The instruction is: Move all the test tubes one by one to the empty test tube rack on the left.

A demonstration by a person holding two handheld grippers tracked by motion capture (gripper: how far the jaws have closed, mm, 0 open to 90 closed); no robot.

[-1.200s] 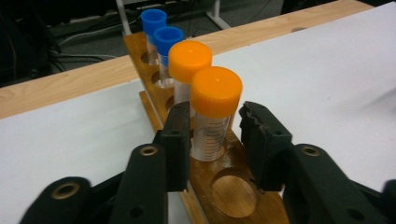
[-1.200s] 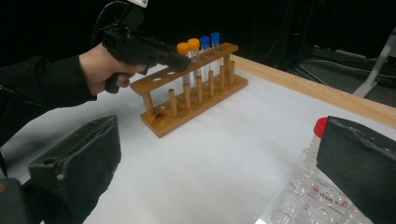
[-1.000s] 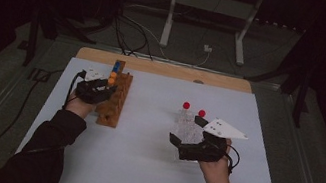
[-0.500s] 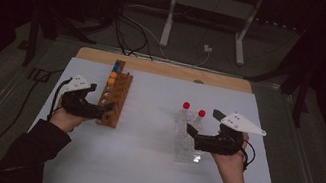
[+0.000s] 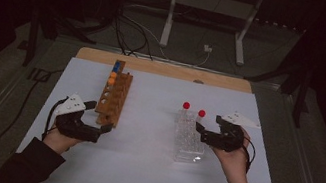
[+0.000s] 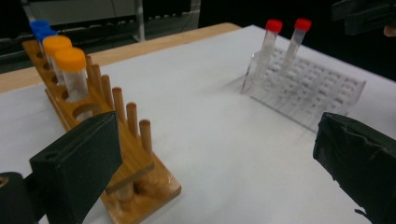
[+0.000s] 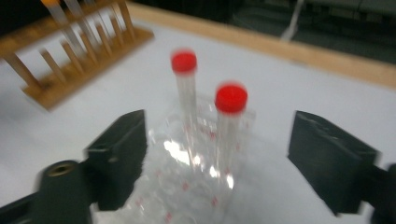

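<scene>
- Test tubes are what everything on the white worktop [image 5: 147, 170] seems laid out for. From the high view, two red-capped tubes [image 5: 192, 111] stand at the far end of a clear plastic rack [image 5: 188, 139], while the orange-capped and blue-capped ones sit at the far end of a wooden rack [image 5: 114, 99], well to the left of the clear rack.
- Same view: the right tool [image 5: 208, 135] rests just beside the clear rack's right side, pointing at it; the left tool [image 5: 100, 126] sits by the near end of the wooden rack. Each hand seems stationed at its own rack, probably to pass tubes between them, though that is my guess.
- Left gripper view: the left tool's [image 6: 215, 158] jaws are spread wide with nothing between them. The wooden rack [image 6: 140, 168] runs away beside the left jaw, its orange-capped tubes [image 6: 65, 58] upright in their holes with blue caps [image 6: 39, 27] behind. The clear rack [image 6: 308, 91] lies across the worktop.
- Right gripper view, somewhat blurred: the right tool's [image 7: 217, 154] jaws are spread and empty, framing the two red-capped tubes [image 7: 208, 93], which stand upright in the clear rack [image 7: 187, 186]. Neither jaw touches them; lined up like this, it looks like an approach to one tube.
</scene>
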